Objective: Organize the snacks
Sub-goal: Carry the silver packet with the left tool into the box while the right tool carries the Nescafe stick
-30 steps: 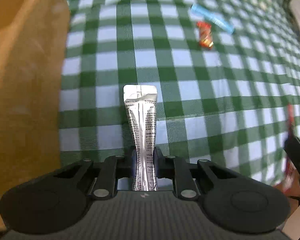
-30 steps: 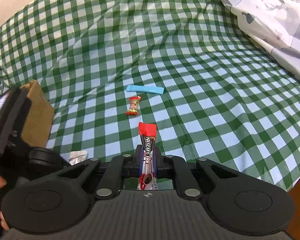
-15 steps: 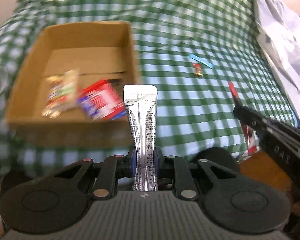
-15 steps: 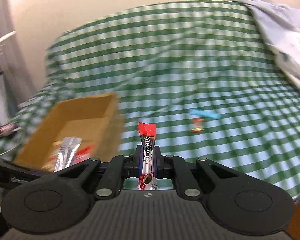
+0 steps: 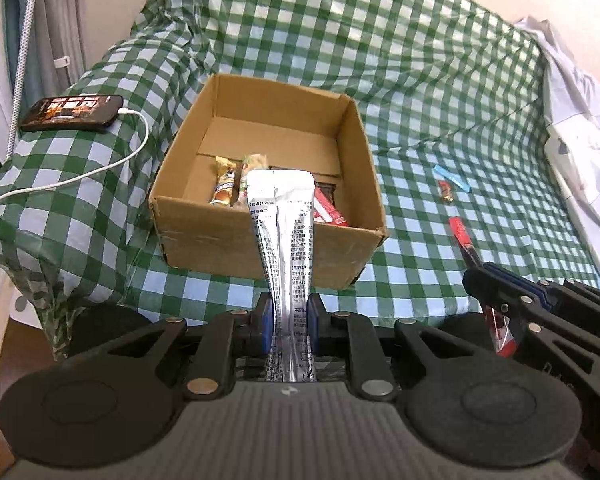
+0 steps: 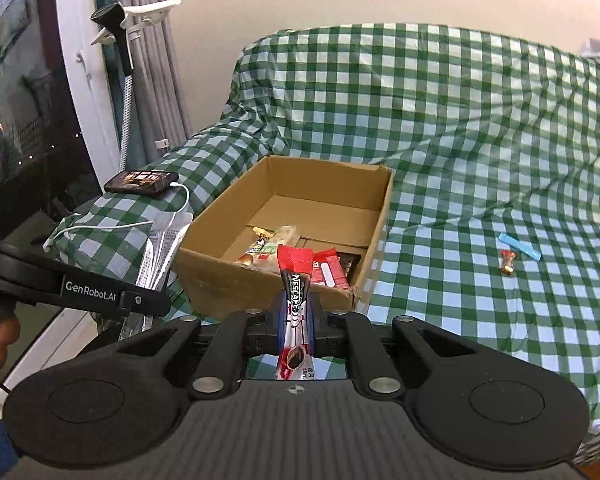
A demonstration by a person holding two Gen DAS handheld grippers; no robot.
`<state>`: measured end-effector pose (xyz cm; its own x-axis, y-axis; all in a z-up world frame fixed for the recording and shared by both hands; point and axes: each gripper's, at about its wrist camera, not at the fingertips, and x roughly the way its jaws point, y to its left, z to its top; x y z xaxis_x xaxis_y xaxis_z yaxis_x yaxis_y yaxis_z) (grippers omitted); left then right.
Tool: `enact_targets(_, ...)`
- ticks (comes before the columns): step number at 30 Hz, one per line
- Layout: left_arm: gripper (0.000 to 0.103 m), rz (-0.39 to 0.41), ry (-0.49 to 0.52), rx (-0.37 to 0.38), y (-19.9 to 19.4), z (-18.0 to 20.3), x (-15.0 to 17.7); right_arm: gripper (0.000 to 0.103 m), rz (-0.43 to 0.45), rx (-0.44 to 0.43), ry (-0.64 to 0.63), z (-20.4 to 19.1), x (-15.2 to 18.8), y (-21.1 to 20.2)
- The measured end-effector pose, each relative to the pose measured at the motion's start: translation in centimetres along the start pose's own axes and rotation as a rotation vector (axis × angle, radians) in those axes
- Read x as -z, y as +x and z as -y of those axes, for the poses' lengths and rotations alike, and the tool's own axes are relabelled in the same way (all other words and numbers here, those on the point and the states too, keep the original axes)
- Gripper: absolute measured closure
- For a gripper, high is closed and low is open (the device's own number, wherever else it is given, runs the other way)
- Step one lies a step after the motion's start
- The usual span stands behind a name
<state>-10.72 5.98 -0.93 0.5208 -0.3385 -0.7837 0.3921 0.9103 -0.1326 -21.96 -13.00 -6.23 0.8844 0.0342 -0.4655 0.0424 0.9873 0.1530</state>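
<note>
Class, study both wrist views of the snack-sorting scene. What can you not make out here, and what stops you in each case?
- Cardboard box contents, left wrist view: the silver sachet in the left hand-held gripper covers the middle snacks.
- Box floor nearest us, right wrist view: hidden by the near wall and the red coffee stick in the right hand-held gripper.
- Small wrapped sweet and blue strip: too small to read.
- Phone screen: too small to read.

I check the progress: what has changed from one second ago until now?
Both tongs rose and drew back from the cloth, so the cardboard box is now in full view ahead. Unchanged: left tongs grip the silver sachet, right tongs the red Nescafe stick.
</note>
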Motion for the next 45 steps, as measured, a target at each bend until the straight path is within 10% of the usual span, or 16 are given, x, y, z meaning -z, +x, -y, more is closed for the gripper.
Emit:
enact_targets(26, 0.084, 0.033, -0.022, -0.006, 1.0, -1.0, -0.7, 0.093, -0.036, 0.040, -0.026, -0.5, -0.1, 1.2)
enact_targets(45, 0.084, 0.040, -0.043, -0.031, 5.1, -3.7, -7.6, 0.093, -0.066, 0.036, -0.003, 1.1, -3.5, 7.1)
